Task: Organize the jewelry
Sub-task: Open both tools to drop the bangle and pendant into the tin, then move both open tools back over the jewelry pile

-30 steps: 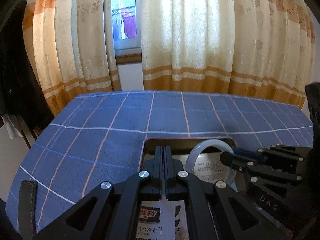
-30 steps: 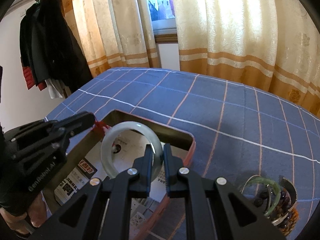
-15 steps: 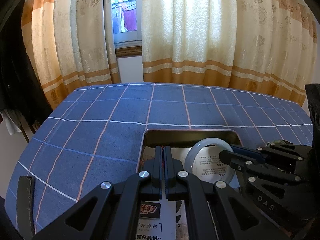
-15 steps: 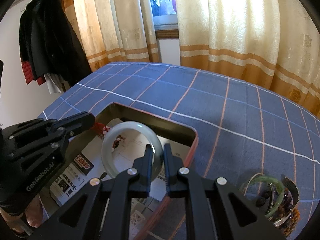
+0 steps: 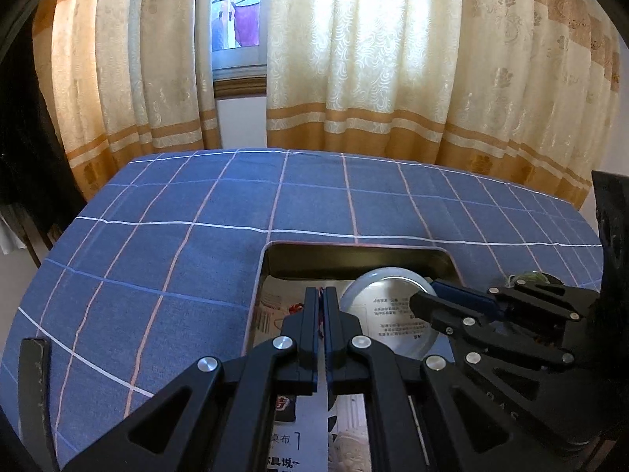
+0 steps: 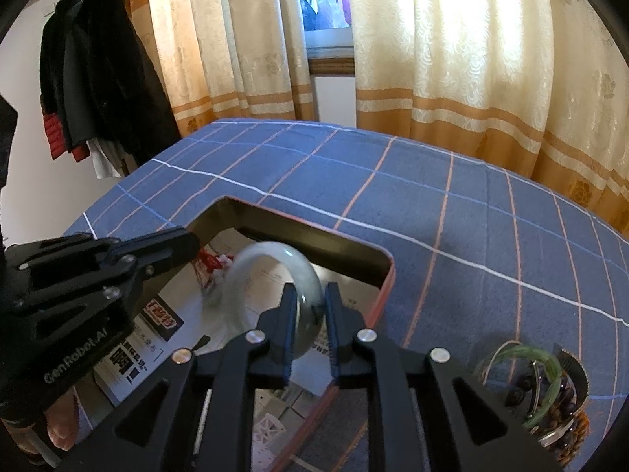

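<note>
A pale jade bangle (image 6: 275, 271) sits between the fingers of my right gripper (image 6: 310, 295), over the open metal tin (image 6: 387, 271); the fingers have parted a little and the bangle looks blurred. It also shows in the left wrist view (image 5: 387, 308). My left gripper (image 5: 324, 303) is shut on a red cord (image 5: 321, 308); its red tassel (image 6: 210, 261) hangs at the tin's left side. The tin (image 5: 354, 253) holds printed paper sheets.
A blue checked cloth (image 6: 452, 212) covers the table. A small dish of jewelry (image 6: 550, 393) with a green bangle and dark beads stands at the front right. Curtains hang behind the table; dark coats (image 6: 90, 74) hang at the left.
The right gripper's fingers have opened a little around the jade bangle, which has tilted and is blurred with motion. Both grippers have drawn back slightly over the tin.
</note>
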A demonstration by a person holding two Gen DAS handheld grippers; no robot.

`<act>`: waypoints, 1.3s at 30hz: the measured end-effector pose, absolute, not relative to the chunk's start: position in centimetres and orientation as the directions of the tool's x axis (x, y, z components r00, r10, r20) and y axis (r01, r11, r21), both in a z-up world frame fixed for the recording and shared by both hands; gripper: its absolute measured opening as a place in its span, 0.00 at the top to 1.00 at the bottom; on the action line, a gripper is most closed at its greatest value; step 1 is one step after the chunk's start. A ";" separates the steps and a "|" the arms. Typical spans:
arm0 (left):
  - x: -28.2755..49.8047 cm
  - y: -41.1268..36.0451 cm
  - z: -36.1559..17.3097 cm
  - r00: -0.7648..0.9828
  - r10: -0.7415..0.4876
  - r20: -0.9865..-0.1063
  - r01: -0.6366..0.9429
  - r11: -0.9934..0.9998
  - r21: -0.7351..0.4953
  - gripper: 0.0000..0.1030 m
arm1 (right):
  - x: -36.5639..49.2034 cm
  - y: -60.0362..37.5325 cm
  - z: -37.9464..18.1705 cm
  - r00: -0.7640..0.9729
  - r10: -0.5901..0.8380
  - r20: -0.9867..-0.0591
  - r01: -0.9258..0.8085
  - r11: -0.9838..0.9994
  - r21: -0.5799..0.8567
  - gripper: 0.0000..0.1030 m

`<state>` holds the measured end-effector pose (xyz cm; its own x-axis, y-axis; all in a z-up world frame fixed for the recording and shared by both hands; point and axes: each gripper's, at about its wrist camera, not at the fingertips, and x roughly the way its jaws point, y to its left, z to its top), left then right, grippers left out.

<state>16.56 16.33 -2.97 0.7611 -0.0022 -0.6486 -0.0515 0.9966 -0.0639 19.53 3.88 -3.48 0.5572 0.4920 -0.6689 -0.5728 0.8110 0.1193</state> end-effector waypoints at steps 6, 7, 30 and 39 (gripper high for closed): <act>16.2 16.4 -2.4 0.770 -0.029 -0.637 -0.040 0.995 -0.094 0.92 | 19.4 3.1 -3.1 0.578 0.498 -0.647 -0.559 0.819 0.131 0.79; 16.1 16.2 -2.3 0.770 -0.025 -0.637 -0.038 0.996 -0.085 0.86 | 19.4 3.0 -3.1 0.576 0.504 -0.644 -0.560 0.817 0.139 0.75; 10.2 11.0 -0.8 0.846 -0.008 -0.533 -0.003 1.000 -0.020 0.26 | 11.9 -7.3 0.0 0.751 0.396 -0.528 -0.435 0.899 0.056 0.53; 7.7 4.9 -2.4 0.846 -0.098 -0.524 0.105 0.994 -0.017 0.26 | 8.3 -17.5 -3.1 0.767 0.248 -0.592 -0.261 0.963 0.064 0.53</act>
<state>7.66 4.94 -2.40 0.8460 -0.0984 -0.5240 0.1049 0.9943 -0.0174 8.28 -17.54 -3.12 0.7671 0.2477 -0.5917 -0.2613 0.9631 0.0644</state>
